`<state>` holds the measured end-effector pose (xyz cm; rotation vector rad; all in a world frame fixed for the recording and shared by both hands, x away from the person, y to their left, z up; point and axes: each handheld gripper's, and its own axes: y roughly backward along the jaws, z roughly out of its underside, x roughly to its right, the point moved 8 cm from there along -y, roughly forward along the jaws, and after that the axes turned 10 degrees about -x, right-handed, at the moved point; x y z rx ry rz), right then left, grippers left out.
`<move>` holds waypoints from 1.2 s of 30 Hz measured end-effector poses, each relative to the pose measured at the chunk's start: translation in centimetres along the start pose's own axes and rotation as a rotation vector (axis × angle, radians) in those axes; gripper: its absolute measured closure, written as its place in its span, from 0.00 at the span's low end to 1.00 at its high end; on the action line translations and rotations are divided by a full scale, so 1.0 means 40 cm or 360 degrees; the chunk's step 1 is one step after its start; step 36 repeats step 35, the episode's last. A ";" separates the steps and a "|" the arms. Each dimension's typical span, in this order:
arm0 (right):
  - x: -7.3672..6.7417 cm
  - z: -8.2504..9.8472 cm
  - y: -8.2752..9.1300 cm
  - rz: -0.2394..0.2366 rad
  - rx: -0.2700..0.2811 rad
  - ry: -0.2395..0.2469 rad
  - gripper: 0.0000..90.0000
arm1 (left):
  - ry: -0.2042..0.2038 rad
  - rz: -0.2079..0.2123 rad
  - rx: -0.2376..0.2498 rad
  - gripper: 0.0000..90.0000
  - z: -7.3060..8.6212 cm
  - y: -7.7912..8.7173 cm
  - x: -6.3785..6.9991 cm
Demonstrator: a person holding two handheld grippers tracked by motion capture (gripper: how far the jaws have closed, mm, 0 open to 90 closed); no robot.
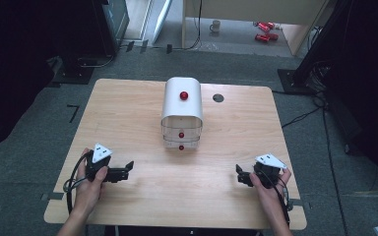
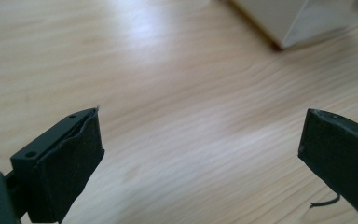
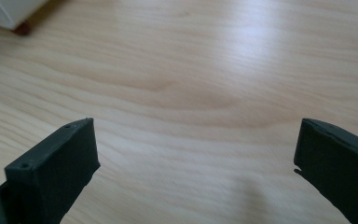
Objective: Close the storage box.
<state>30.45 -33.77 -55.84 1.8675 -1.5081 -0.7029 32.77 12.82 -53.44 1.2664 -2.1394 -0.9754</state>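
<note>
Right now both grippers rest on the table [image 1: 128, 113], jaws spread and empty: the left gripper [image 1: 126, 169] has the white drawer cabinet [image 1: 182, 110] at about one o'clock, the right gripper [image 1: 239, 173] at eleven, roughly equally near.

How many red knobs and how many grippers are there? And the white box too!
Red knobs: 3 (top, middle, bottom)
Grippers: 2 (left, right)
White box: 1
Total: 6
</note>
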 end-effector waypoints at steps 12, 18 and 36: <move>0.104 0.084 0.023 0.0071 -0.0097 -0.0051 0.00 | 0.0008 -0.0072 -0.0101 0.00 0.133 0.022 -0.106; 0.138 0.111 0.036 0.0097 -0.0118 -0.0071 0.00 | 0.0047 -0.0074 -0.0149 0.00 0.175 0.020 -0.134; 0.123 0.125 0.030 0.0032 -0.0169 -0.0065 0.00 | 0.0052 -0.0139 -0.0187 0.00 0.172 0.009 -0.118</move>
